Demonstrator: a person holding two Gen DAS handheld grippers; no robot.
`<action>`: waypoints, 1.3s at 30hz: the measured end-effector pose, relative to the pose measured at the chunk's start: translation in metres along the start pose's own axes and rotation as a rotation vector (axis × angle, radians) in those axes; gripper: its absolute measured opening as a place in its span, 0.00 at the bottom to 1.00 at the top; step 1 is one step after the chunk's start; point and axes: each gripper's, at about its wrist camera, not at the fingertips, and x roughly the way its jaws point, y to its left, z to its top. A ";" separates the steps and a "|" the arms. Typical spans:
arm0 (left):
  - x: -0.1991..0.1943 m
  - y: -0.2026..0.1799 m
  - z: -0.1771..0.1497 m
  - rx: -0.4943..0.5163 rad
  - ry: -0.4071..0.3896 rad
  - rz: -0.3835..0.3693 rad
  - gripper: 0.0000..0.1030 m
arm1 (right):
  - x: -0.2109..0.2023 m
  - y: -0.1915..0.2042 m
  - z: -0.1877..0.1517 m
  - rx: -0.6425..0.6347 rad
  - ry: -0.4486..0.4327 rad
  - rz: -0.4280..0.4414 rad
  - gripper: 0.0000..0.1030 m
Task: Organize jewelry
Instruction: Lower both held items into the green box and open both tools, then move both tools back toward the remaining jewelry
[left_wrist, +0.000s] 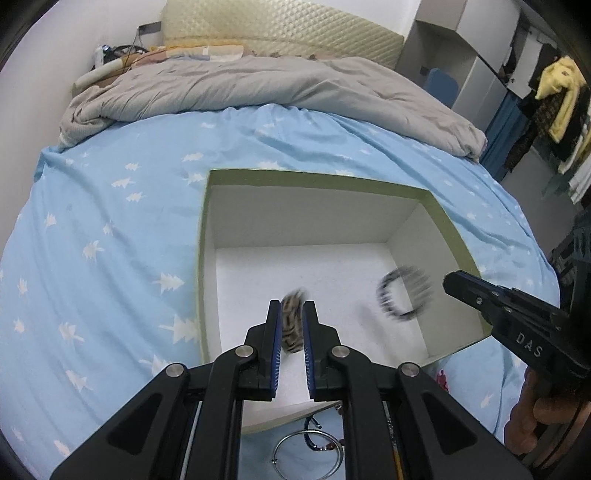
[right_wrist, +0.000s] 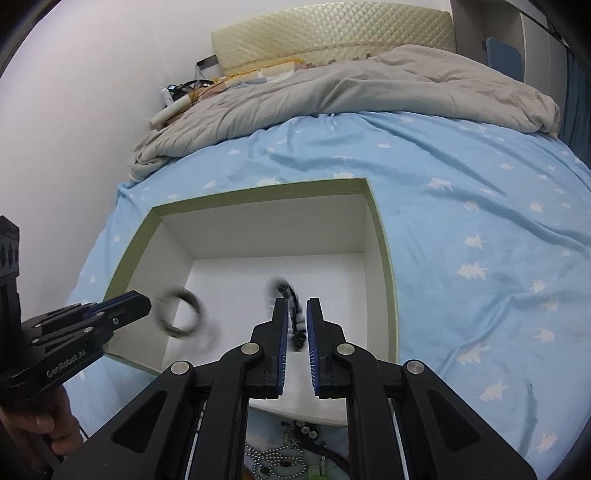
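Leopard-print bangle (left_wrist: 293, 320) is sitting pinched in the left tongs (left_wrist: 291, 314), right tongs (right_wrist: 297, 312) pinching a black-white bracelet (right_wrist: 293, 306); both probably light, stiff hoops over the box (left_wrist: 321, 177).

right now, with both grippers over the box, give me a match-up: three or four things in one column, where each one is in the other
Things:
1. brown patterned bracelet
2. black-and-white bracelet
3. silver bangle
4. grey duvet

Places:
A. on the blue sheet, outside the box
B. in the right gripper
C. bunched at the head of the bed
D. in the left gripper

Pairs: 1-D, 2-B, 3-A, 4-C
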 end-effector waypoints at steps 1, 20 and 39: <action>-0.003 0.001 0.000 -0.008 0.000 0.004 0.10 | -0.001 0.001 0.001 0.000 -0.003 0.000 0.13; -0.130 -0.037 -0.047 0.033 -0.139 0.042 0.57 | -0.135 0.021 -0.045 -0.013 -0.158 0.010 0.22; -0.193 -0.064 -0.140 0.042 -0.212 0.027 0.57 | -0.200 0.034 -0.143 -0.049 -0.252 0.035 0.22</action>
